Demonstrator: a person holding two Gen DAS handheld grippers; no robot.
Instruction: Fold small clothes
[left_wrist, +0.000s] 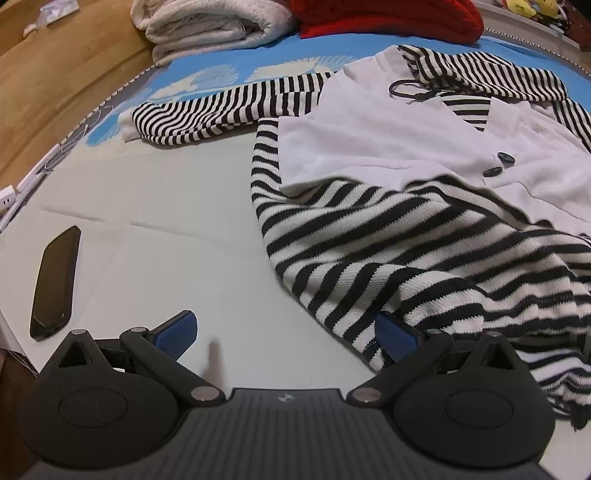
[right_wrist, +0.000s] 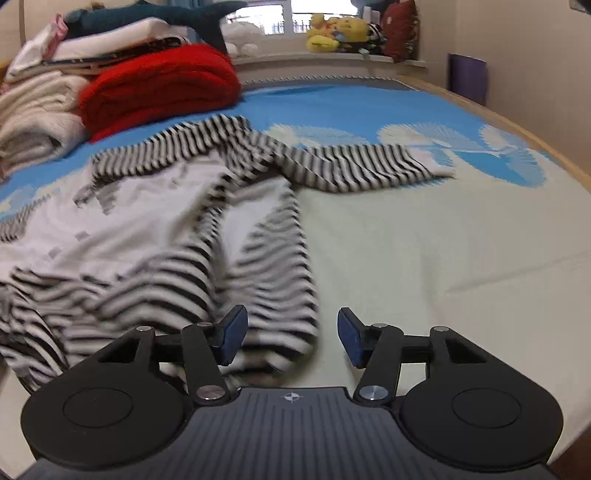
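Observation:
A black-and-white striped top with a white vest front (left_wrist: 388, 147) lies spread on the bed, one sleeve (left_wrist: 221, 110) stretched to the left. My left gripper (left_wrist: 288, 334) is open at the hem's near left corner; its right pad is partly under the striped cloth. In the right wrist view the same garment (right_wrist: 147, 229) is blurred, its other sleeve (right_wrist: 362, 166) stretched right. My right gripper (right_wrist: 291, 338) is open, with the striped hem corner (right_wrist: 288, 332) lying between its pads.
A black phone (left_wrist: 55, 284) lies on the pale sheet at the left. A folded cream blanket (left_wrist: 207, 26) and a red knit (right_wrist: 159, 81) are stacked at the head of the bed. Stuffed toys (right_wrist: 340, 33) sit on the windowsill. The bed's wooden edge (right_wrist: 535, 136) runs on the right.

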